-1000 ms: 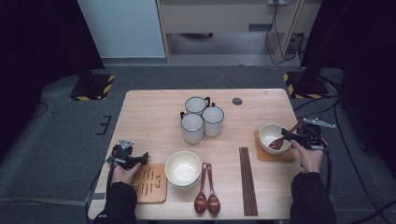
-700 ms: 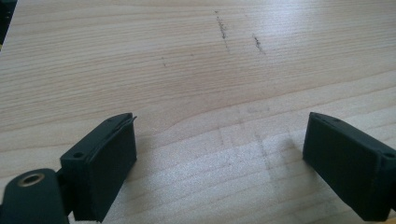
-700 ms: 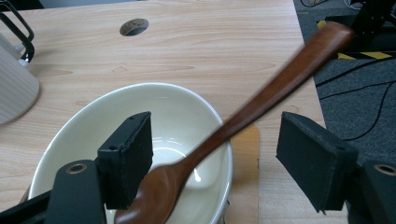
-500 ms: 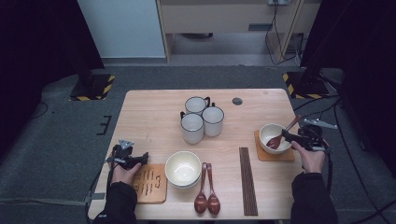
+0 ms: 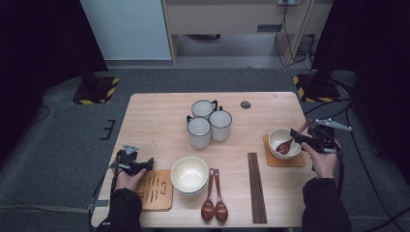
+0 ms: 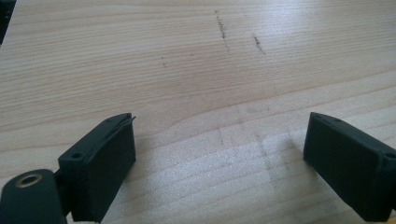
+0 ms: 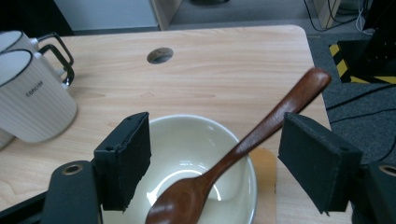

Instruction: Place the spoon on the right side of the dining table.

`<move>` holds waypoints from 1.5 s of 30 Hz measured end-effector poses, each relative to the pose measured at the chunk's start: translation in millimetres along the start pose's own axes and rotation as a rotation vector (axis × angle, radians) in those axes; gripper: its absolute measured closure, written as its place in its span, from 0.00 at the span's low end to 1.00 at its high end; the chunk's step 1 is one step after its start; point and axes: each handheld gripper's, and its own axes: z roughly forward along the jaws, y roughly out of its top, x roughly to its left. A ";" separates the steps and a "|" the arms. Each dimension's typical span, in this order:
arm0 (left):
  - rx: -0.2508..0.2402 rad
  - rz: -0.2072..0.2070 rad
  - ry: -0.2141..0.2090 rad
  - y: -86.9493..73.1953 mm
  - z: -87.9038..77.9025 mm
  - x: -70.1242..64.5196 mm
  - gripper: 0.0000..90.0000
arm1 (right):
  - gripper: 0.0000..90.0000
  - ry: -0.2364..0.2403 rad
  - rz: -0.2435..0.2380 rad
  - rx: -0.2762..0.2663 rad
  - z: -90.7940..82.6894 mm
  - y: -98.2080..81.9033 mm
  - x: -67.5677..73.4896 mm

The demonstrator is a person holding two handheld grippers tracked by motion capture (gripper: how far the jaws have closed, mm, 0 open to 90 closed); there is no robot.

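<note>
A cream bowl [image 5: 273, 136] sits on a wooden coaster [image 5: 290, 160] at the table's right. A brown wooden spoon [image 5: 287, 144] lies in it, handle leaning up over the rim to the right. My right gripper [image 5: 299, 138] hovers just right of the bowl. In the right gripper view its jaws have just been opening. The spoon [image 7: 252, 136] runs between them over the bowl [image 7: 187, 140], with neither pad pressing on it, so the right gripper [image 7: 217, 140] is open. My left gripper [image 5: 144, 165] rests low at the table's left, and the left gripper [image 6: 219, 144] is open over bare wood.
Three white mugs [image 5: 208, 123] stand at mid-table, behind a second cream bowl [image 5: 189, 174]. Two wooden spoons [image 5: 214, 193] and dark chopsticks [image 5: 256, 188] lie near the front edge. A marked wooden coaster [image 5: 157, 191] lies by the left hand. A round hole [image 5: 245, 104] is in the tabletop.
The right gripper has drawn back slightly to the right of the bowl, and the spoon's handle now shows leaning free over the rim. The left gripper has not moved.
</note>
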 end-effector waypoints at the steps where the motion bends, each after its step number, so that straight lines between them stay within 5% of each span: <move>1: 0.000 0.000 0.000 0.0 0.1 0.0 0.09 | 0.27 0.001 -0.007 -0.001 0.1 1.3 0.5; 23: 0.004 0.001 -0.004 0.2 0.5 0.0 0.06 | 0.26 0.000 -0.062 0.009 19.4 31.8 9.2; 45: 0.004 0.001 -0.004 0.2 0.5 0.0 0.06 | 0.26 -0.018 -0.043 0.084 47.8 22.0 2.7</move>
